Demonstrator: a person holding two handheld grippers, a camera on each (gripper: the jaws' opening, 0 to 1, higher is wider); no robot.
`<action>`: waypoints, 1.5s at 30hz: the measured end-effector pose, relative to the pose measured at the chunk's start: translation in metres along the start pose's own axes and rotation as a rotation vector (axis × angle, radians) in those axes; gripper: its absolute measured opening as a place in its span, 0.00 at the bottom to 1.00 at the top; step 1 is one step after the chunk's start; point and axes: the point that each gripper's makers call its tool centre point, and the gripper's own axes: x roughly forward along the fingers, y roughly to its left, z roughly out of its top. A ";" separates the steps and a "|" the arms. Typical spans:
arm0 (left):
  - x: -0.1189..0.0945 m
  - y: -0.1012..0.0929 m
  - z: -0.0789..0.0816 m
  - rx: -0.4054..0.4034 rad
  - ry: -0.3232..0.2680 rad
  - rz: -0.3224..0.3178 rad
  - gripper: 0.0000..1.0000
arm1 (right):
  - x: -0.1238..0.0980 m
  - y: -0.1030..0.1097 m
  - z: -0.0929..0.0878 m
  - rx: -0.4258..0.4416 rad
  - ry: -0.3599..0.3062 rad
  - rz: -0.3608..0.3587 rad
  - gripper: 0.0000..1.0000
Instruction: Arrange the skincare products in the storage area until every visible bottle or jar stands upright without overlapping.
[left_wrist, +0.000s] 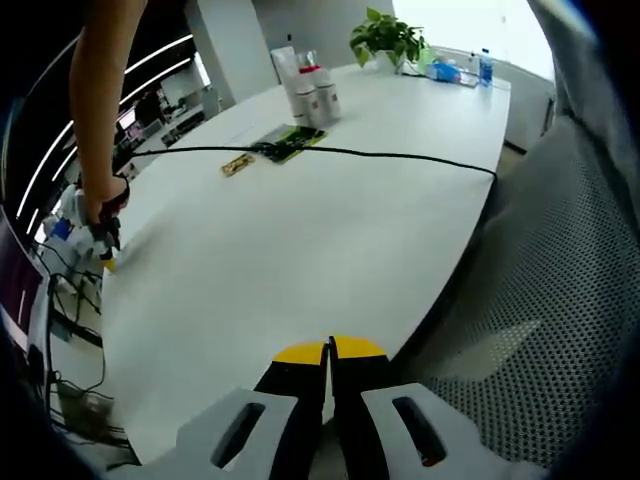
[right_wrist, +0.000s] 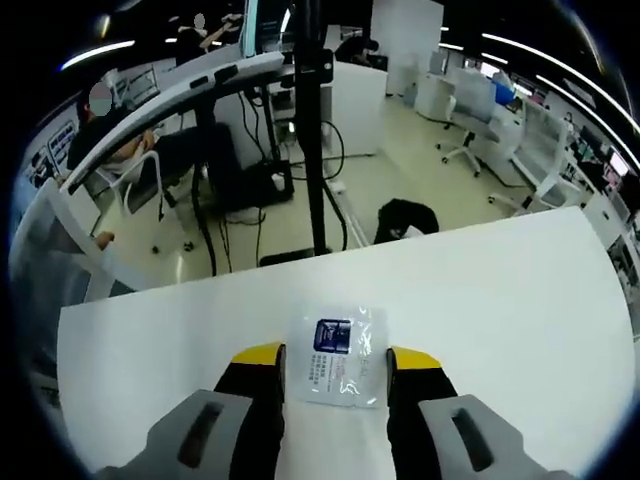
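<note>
White worktop (right_wrist: 520, 300): right hand-held gripper (right_wrist: 335, 362) open astride a flat sachet (right_wrist: 337, 355), left hand-held gripper (left_wrist: 329, 352) closed on nothing.
Sachet lies flat between the right jaws near the worktop's edge; whether they touch it I cannot tell. Bottles (left_wrist: 308, 90) stand upright, clustered far across the worktop in the left gripper view, beyond a black cable (left_wrist: 400, 157). Risks: thin, slick sachet may slip or buckle when pinched; carrying over the cable could snag it; crowding the cluster may topple a bottle.

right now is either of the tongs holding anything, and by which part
Left tongs are shut on nothing. Right tongs are open, straddling a clear sachet lying on the table, not gripping it.
</note>
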 end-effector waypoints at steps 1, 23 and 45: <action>0.000 0.000 0.000 -0.001 0.000 0.000 0.00 | -0.001 0.000 -0.001 0.002 0.003 -0.001 0.35; 0.000 -0.001 -0.001 0.003 0.010 -0.006 0.00 | -0.125 0.028 -0.064 -0.004 -0.024 -0.002 0.36; -0.010 -0.006 0.029 -0.040 -0.149 -0.031 0.00 | -0.309 0.138 -0.187 -0.012 -0.146 -0.084 0.36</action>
